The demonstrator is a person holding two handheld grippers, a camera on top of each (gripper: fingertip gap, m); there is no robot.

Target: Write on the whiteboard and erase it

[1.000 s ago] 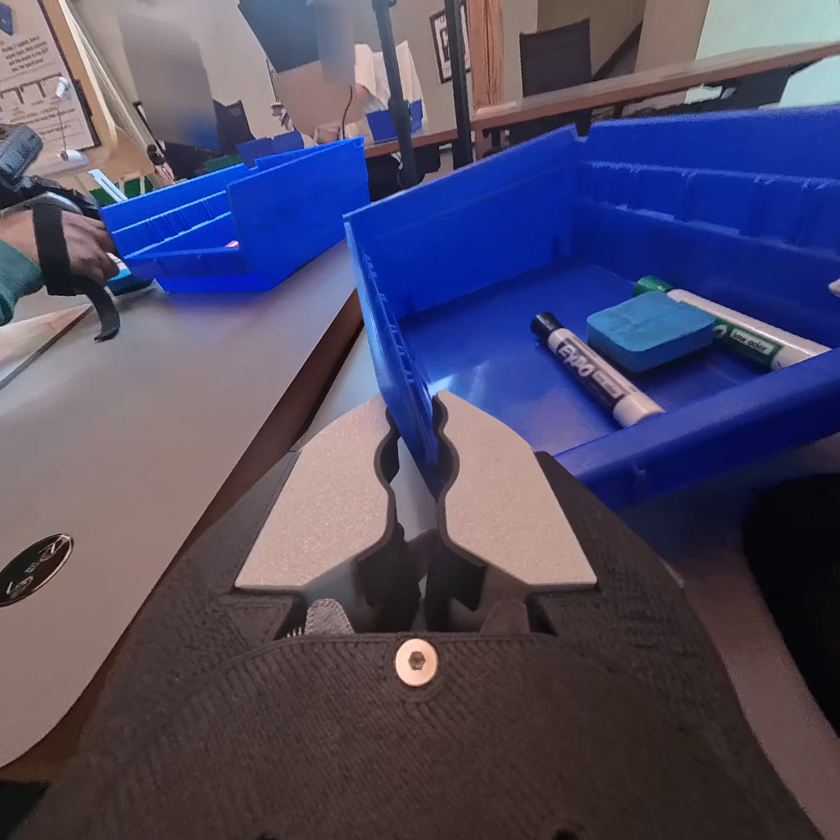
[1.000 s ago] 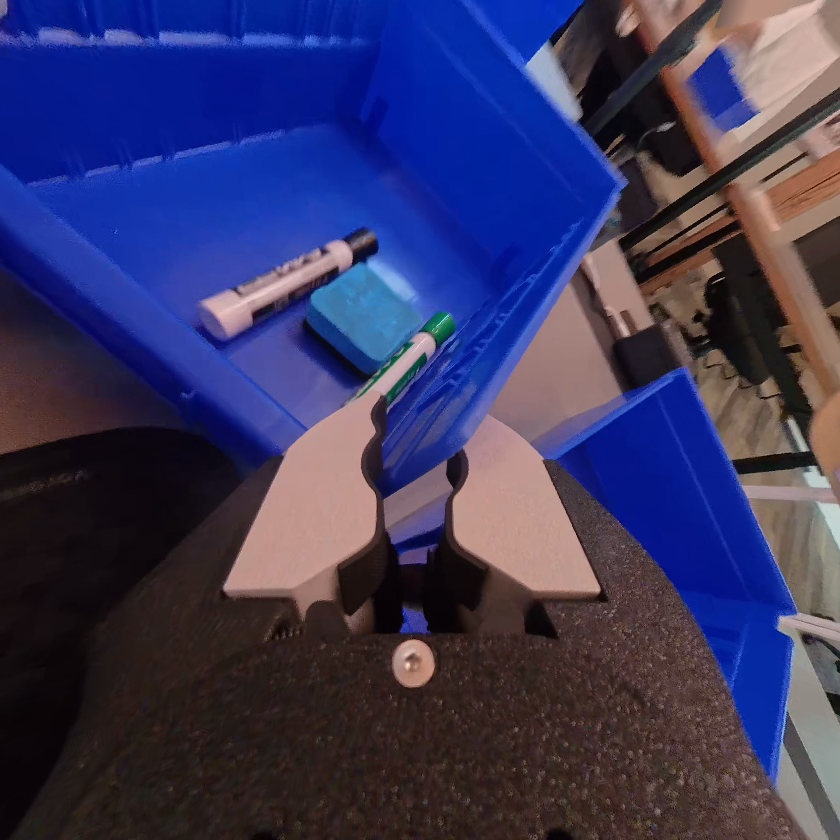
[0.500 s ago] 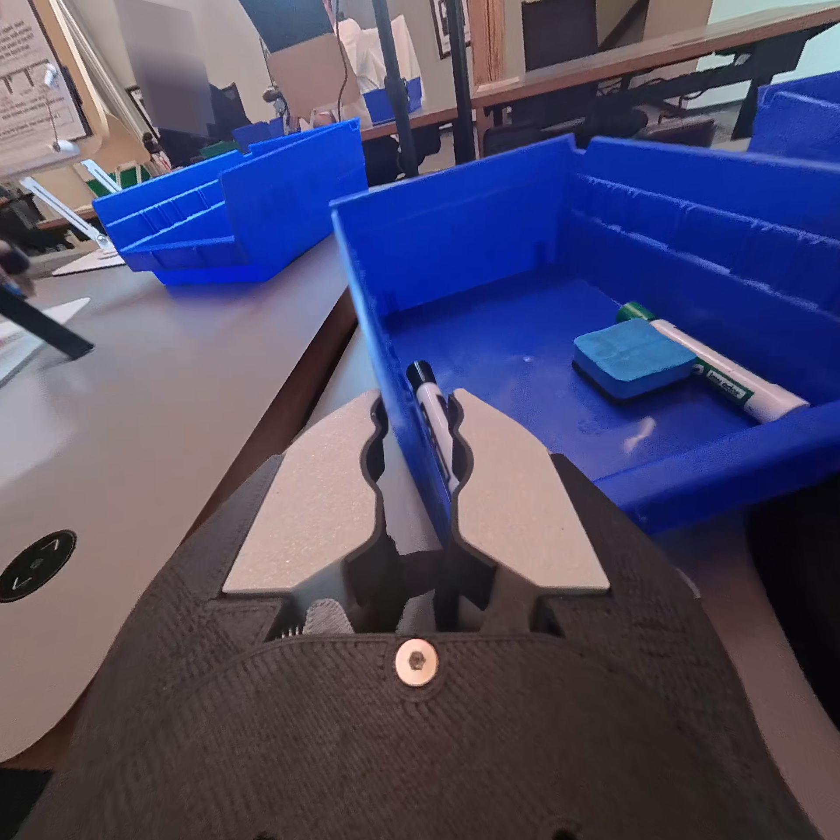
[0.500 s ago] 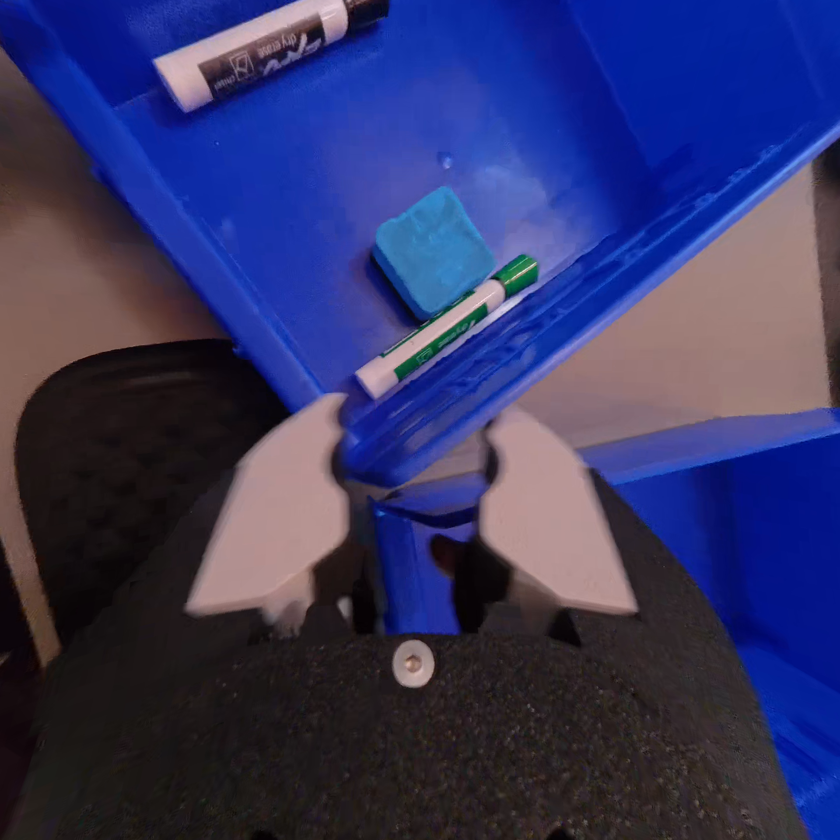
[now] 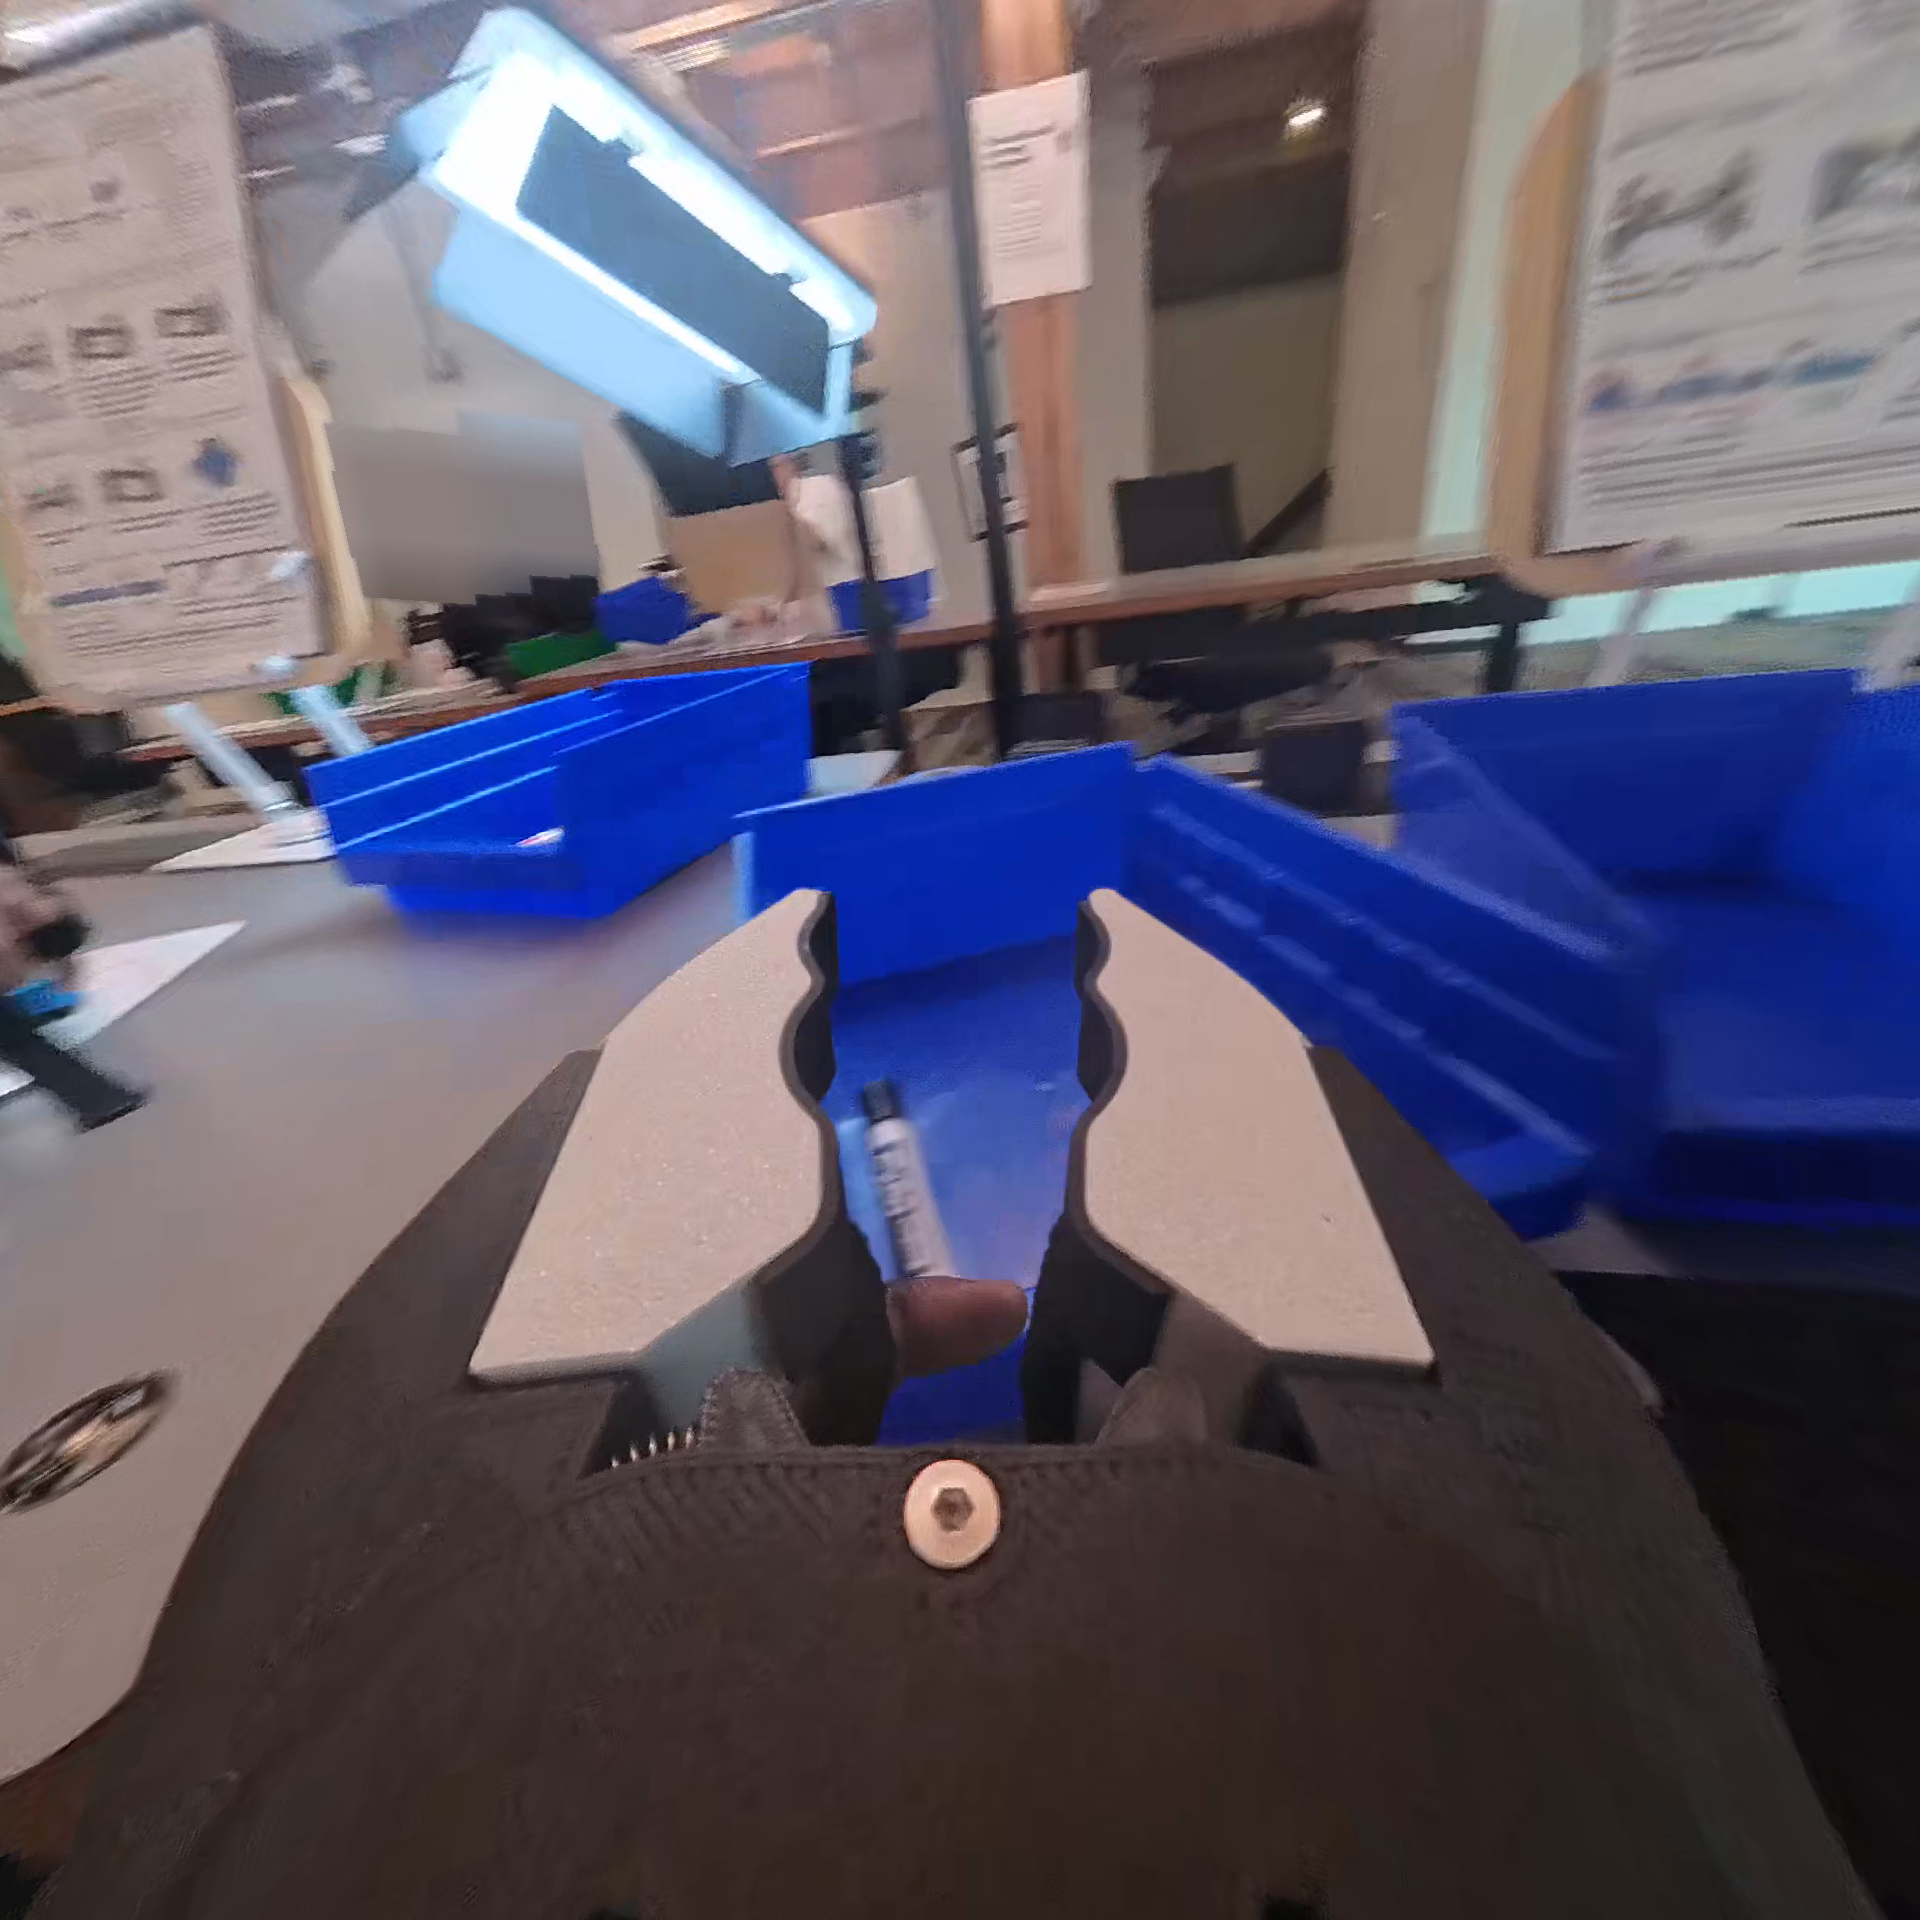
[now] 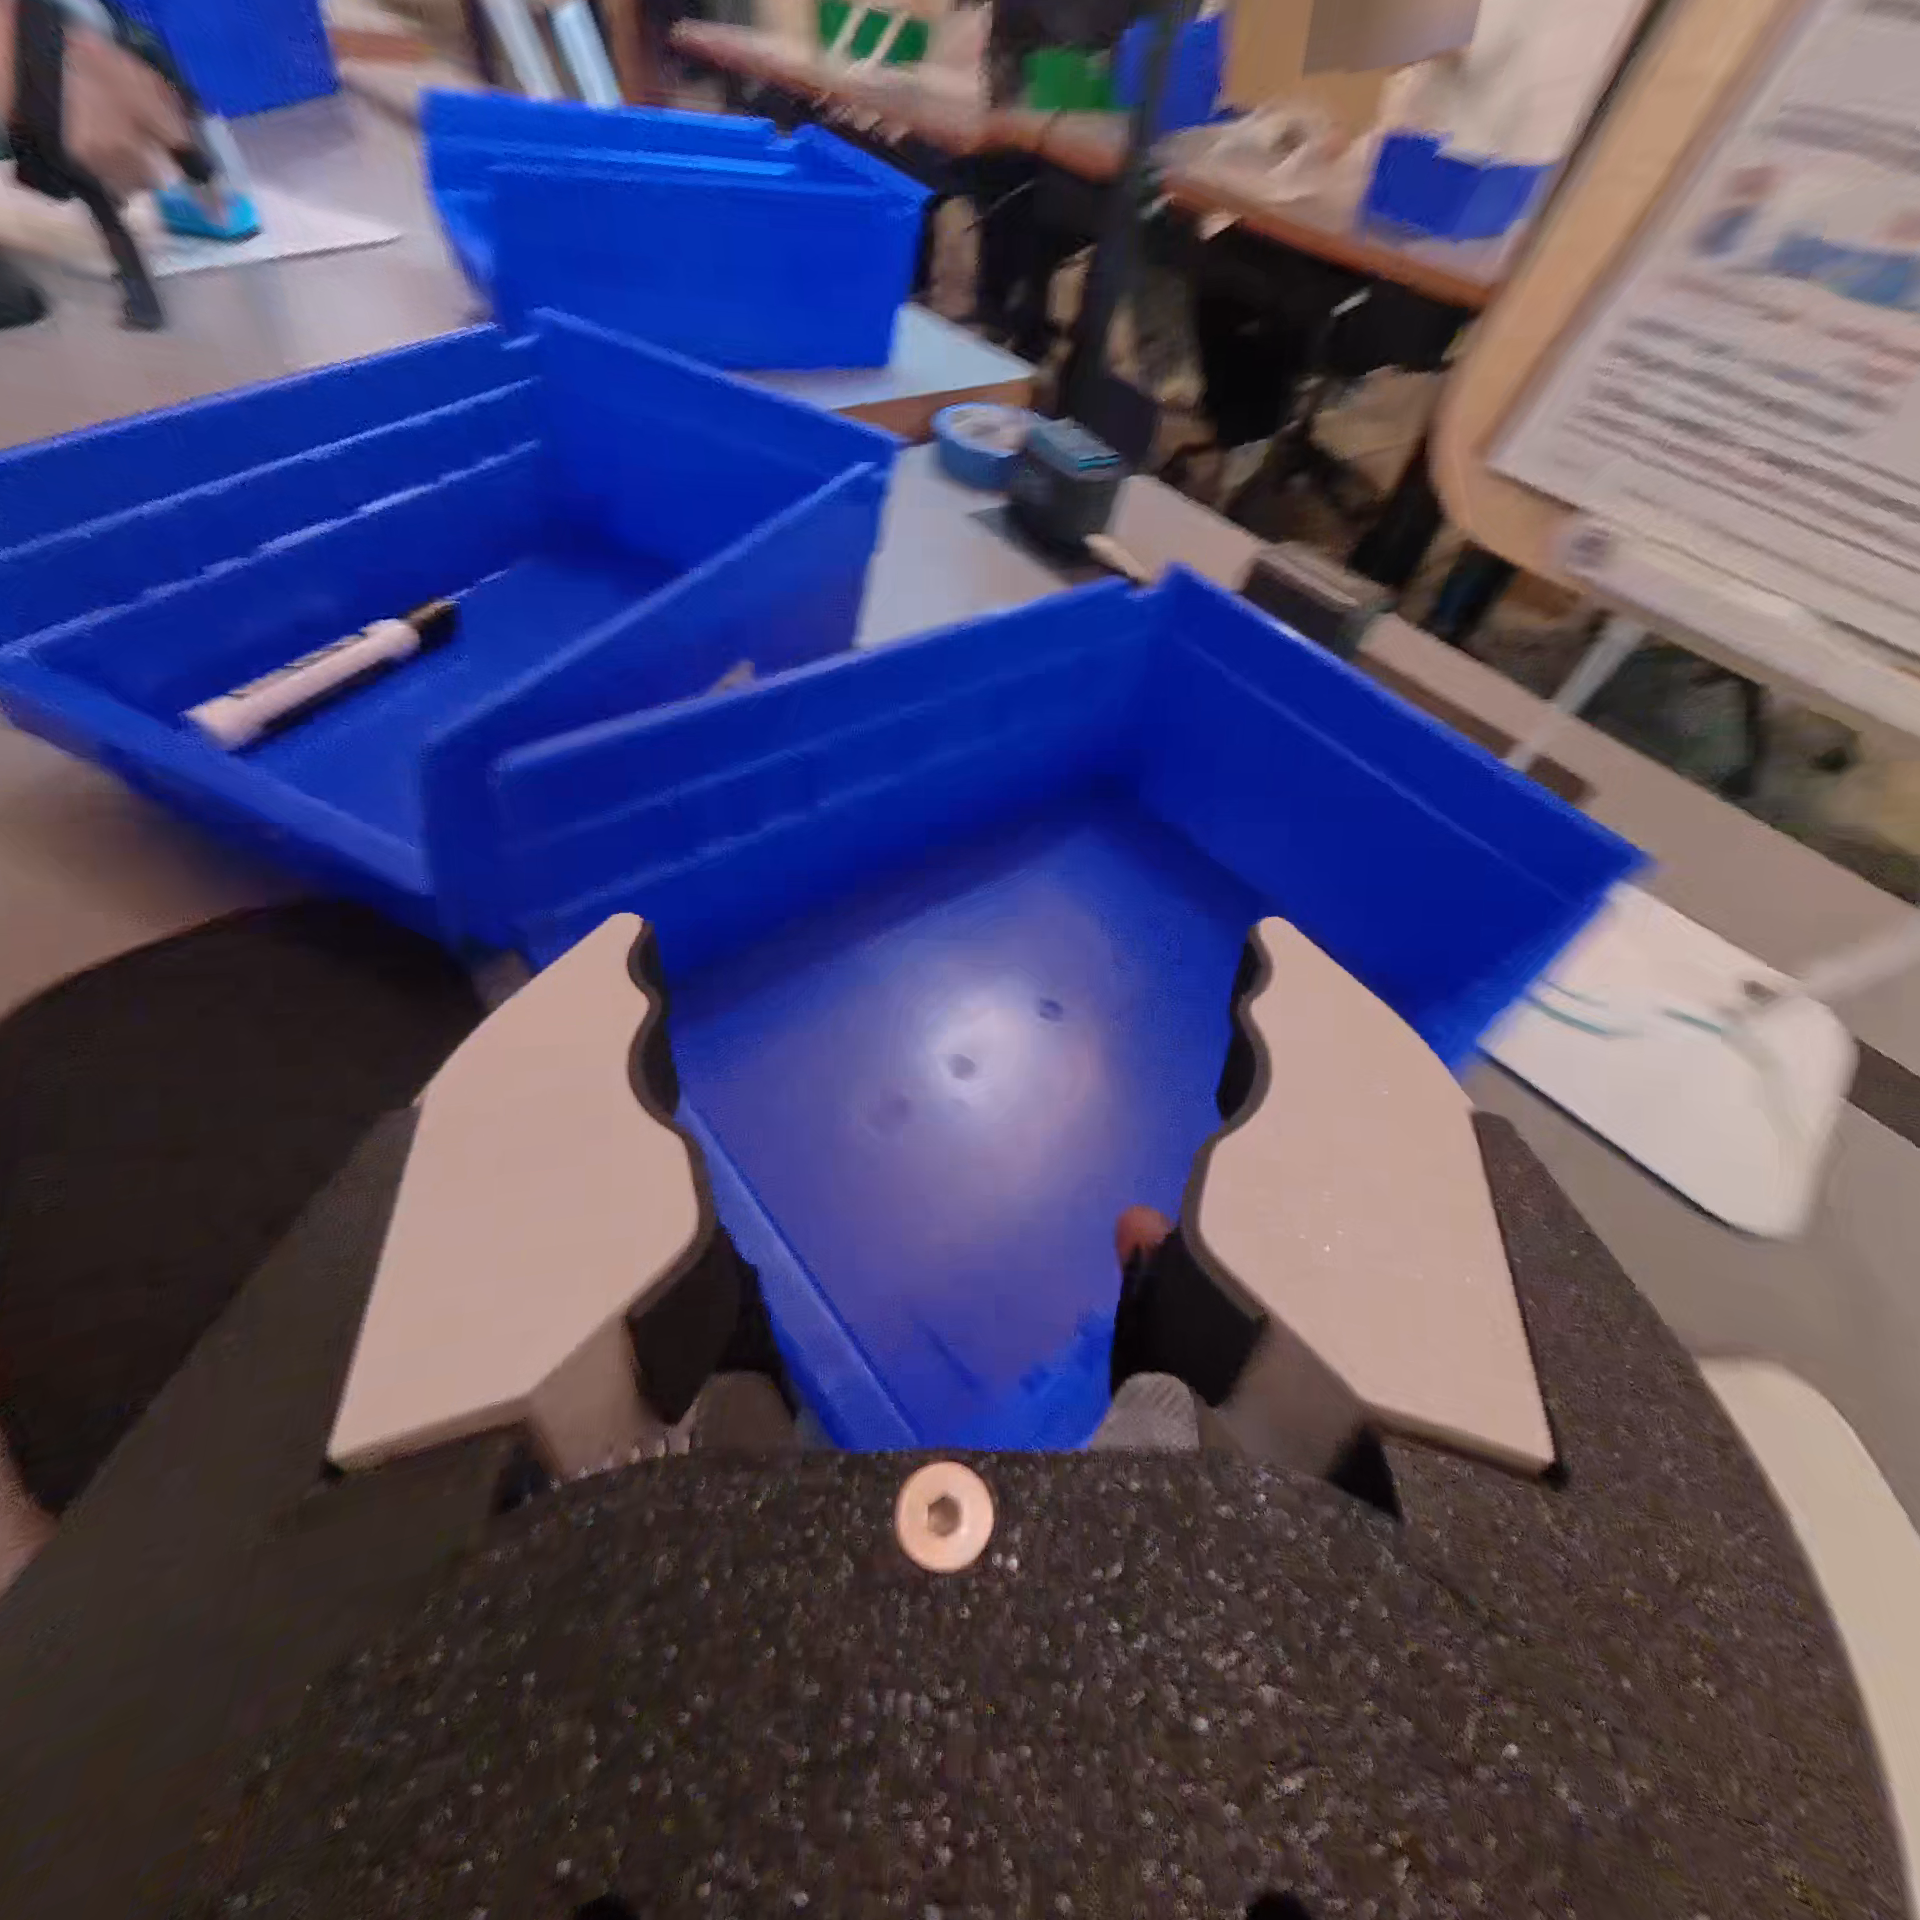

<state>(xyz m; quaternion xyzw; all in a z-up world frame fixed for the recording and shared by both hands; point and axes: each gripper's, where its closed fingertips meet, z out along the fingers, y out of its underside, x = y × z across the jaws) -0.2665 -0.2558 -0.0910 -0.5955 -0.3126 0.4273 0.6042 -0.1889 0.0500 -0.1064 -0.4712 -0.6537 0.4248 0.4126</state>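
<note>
left gripper gaping, nothing gripped | black marker lying below its fingers, blurred | right gripper spread wide, idling over bare bin | advice: descending squarely, pinching mid-barrel

We see bright, even indoor light, a white glare spot on the bin floor, motion blur throughout, and wide-angle bending at the edges.

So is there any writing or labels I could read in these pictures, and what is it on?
I won't quote any writing; here is what carries it:
Black-capped marker in the left blue bin: printed label, blurred.
Posters on the walls: text and figures, blurred.
Paper sheet on the post: too small.
Round grey-table badge: symbols, blurred.
</note>
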